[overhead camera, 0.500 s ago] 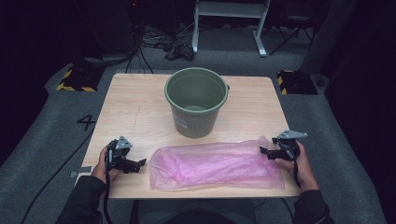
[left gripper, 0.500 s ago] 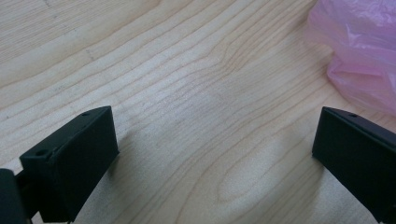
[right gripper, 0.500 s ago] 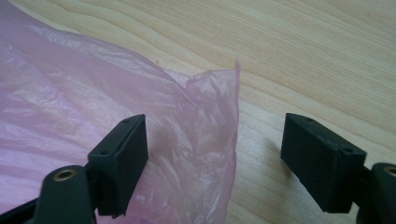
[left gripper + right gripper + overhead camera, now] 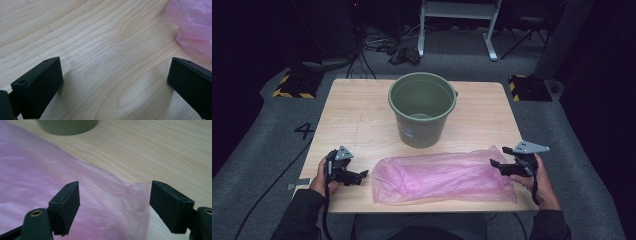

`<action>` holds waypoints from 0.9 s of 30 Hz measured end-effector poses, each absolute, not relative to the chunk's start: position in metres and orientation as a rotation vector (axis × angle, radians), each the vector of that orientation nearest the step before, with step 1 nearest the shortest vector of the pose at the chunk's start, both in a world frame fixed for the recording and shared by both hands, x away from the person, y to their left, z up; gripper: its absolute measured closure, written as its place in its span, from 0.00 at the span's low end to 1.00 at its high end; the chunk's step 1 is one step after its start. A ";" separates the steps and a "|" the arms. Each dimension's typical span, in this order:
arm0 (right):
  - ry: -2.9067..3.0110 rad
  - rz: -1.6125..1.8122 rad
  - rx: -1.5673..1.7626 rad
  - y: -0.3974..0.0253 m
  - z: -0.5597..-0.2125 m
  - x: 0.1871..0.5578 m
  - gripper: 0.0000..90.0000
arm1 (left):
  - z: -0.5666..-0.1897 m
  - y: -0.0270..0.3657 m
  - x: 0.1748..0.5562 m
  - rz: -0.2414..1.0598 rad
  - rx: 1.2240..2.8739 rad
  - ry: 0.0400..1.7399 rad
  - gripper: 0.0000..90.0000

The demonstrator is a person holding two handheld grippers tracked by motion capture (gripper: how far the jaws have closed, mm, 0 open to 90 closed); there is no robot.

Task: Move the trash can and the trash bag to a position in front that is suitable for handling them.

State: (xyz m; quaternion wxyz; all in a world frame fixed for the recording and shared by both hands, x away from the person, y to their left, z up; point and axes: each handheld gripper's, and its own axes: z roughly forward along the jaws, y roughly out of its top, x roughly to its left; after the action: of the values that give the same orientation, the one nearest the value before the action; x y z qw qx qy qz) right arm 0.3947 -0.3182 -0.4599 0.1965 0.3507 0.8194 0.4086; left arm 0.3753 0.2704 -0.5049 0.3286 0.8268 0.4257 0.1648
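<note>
A pink plastic bag (image 4: 442, 176) lies flat along the front of the wooden table (image 4: 357, 115). Behind it stands an empty green bucket (image 4: 422, 107). My left gripper (image 4: 361, 176) rests on the table just left of the bag's left end, open, with bare wood between its jaws and the bag's edge (image 4: 192, 32) beyond the right jaw. My right gripper (image 4: 495, 165) is at the bag's right end, open, its jaws spread over the bag's corner (image 4: 135, 195). The bucket's base (image 4: 67, 126) shows at the top of the right gripper view.
Dark floor surrounds the table. Black and yellow striped blocks (image 4: 292, 85) sit on the floor at both far corners, with cables (image 4: 404, 52) and a white frame (image 4: 457, 22) behind.
Both grippers have edged slightly inward toward the ends of the bag; the bag and bucket have not moved.
</note>
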 end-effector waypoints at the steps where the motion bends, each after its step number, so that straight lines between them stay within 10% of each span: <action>1: 2.321 1.158 0.952 -0.315 -0.460 0.391 0.27 | -0.505 0.270 0.375 0.431 2.164 1.115 0.00; 27: 2.519 1.096 0.847 -0.263 -0.502 0.393 0.23 | -0.505 0.276 0.374 0.451 2.143 1.160 0.00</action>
State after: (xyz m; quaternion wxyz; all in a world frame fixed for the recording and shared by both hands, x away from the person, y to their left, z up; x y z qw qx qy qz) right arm 0.3932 -0.2629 -0.5016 0.1330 0.2919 0.8685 0.3779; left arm 0.3742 0.2762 -0.5049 0.3257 0.8176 0.4425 0.1722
